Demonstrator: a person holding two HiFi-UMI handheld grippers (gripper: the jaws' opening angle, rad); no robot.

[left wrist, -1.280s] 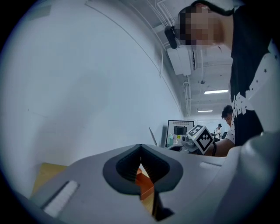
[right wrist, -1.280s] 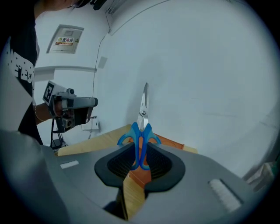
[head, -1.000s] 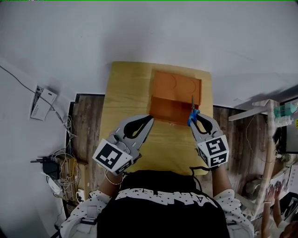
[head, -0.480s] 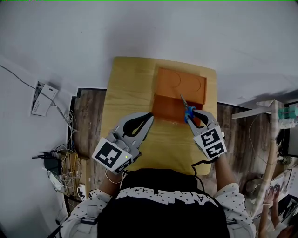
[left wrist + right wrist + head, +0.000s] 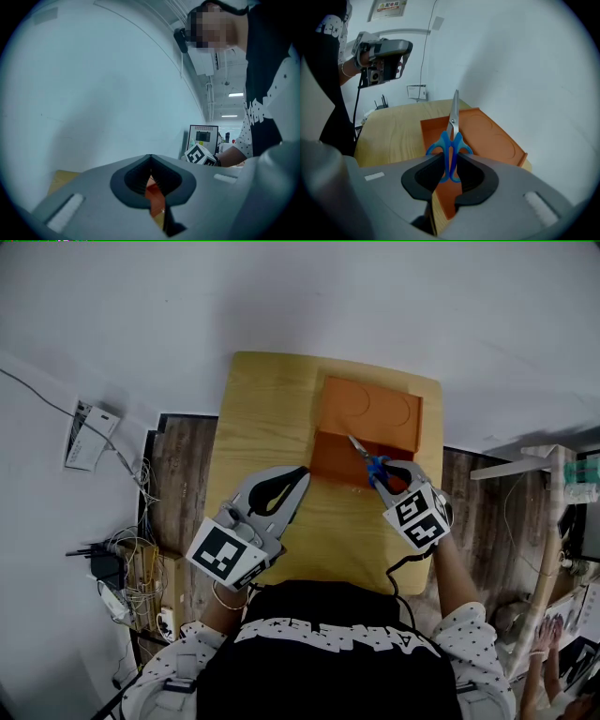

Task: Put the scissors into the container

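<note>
The scissors (image 5: 367, 459) have blue handles and steel blades, and my right gripper (image 5: 381, 476) is shut on the handles. Their blades slant toward the far left over the open tray of the orange container (image 5: 394, 411), which lies on the wooden table (image 5: 262, 427). In the right gripper view the scissors (image 5: 451, 139) stick out from the right gripper (image 5: 450, 165), blades up, above the container (image 5: 490, 136). My left gripper (image 5: 300, 474) hovers over the table left of the container, jaws together and nothing in them. From its own view the left gripper (image 5: 150, 160) looks level past the table.
The table is small and stands against a white wall (image 5: 281, 306). Cables and a power strip (image 5: 117, 592) lie on the floor at the left. A shelf frame (image 5: 548, 521) stands at the right. A monitor (image 5: 203, 136) shows far off in the left gripper view.
My right gripper has sunk and shifted left over the container with the scissors. The blades have swung from pointing away to slanting far-left. The left gripper has stayed put.
</note>
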